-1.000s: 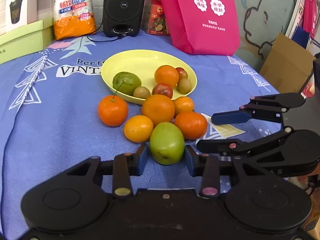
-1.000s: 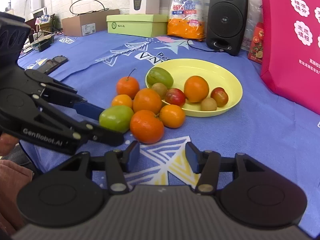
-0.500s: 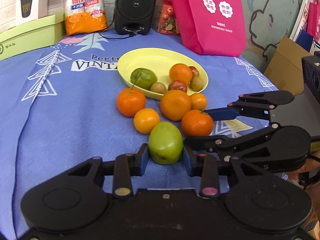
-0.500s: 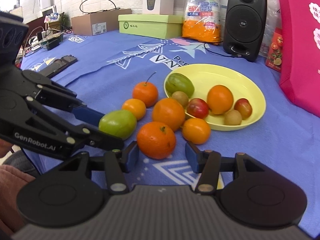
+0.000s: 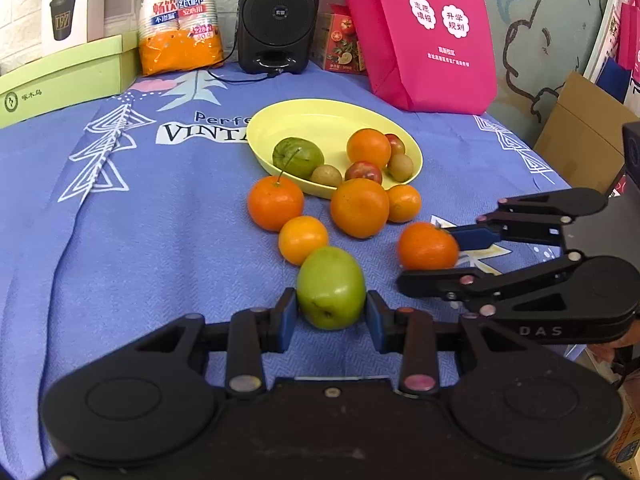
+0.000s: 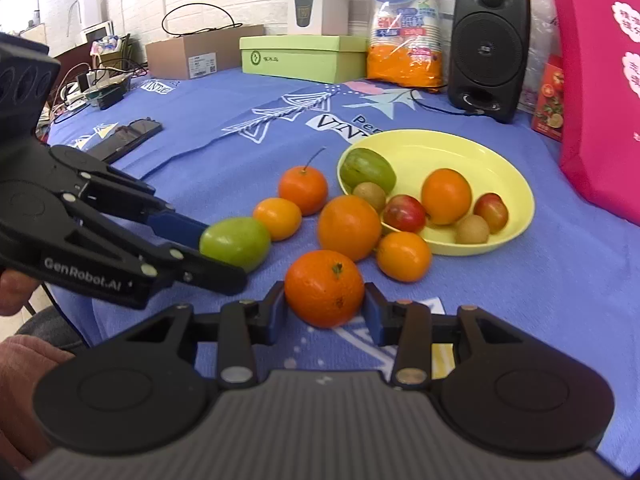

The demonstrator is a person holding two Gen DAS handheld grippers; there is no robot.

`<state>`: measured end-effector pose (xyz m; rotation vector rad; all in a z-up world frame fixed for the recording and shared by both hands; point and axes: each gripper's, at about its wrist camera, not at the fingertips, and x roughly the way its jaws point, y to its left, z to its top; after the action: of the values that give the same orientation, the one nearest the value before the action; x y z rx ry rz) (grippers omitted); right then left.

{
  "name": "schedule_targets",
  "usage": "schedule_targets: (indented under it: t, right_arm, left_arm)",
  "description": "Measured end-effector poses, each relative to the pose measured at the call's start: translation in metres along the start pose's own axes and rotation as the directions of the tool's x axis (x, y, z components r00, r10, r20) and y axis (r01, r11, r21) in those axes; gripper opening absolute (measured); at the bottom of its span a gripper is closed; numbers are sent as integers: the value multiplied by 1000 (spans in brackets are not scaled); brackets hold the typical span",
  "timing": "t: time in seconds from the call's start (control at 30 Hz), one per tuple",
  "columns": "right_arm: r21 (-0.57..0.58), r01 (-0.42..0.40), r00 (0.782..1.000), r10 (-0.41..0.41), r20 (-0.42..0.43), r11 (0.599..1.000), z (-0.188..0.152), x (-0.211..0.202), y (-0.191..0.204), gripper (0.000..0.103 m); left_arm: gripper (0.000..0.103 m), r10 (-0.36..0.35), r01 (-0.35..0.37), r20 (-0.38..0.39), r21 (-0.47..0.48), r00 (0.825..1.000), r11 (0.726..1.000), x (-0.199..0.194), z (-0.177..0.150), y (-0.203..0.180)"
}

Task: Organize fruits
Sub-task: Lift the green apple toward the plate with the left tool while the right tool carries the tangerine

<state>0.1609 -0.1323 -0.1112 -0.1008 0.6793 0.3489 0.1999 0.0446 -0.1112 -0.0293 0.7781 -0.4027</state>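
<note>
A yellow bowl (image 5: pixel 320 118) (image 6: pixel 516 184) on the blue cloth holds a green fruit, an orange, two red fruits and two small brown ones. Several oranges lie in front of it. My left gripper (image 5: pixel 331 312) is shut on a green apple (image 5: pixel 331 286), which also shows in the right wrist view (image 6: pixel 236 242). My right gripper (image 6: pixel 325 312) is shut on an orange (image 6: pixel 324 288), seen in the left wrist view (image 5: pixel 427 246) between the right fingers.
A black speaker (image 5: pixel 278 16), a pink bag (image 5: pixel 420 32), a pack of paper cups (image 5: pixel 180 20) and a green box (image 5: pixel 60 80) stand at the back. A dark phone (image 6: pixel 128 136) lies far left. The table edge runs on the right.
Both grippers closed in: the left pads now press the green apple, and the right gripper moved forward and shut on the nearest orange.
</note>
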Motion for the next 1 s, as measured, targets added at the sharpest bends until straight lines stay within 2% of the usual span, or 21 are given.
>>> schedule_targets:
  t: [0.3, 0.63, 0.83, 1.0]
  right_arm:
    - [-3, 27, 1000, -27, 4, 1000, -5, -14, -1, 39]
    - [-24, 38, 999, -37, 32, 999, 8, -19, -3, 39]
    - [-29, 51, 997, -49, 52, 998, 24, -15, -11, 39]
    - [-38, 61, 995, -58, 76, 997, 44, -5, -19, 39]
  left_arm:
    - [36, -1, 0, 26, 4, 1000, 1000, -15, 1, -2]
    - [36, -13, 13, 66, 1, 998, 1000, -24, 16, 0]
    - [36, -20, 21, 104, -5, 994, 1000, -21, 37, 8]
    - [36, -19, 22, 139, -18, 990, 1000, -4, 69, 19]
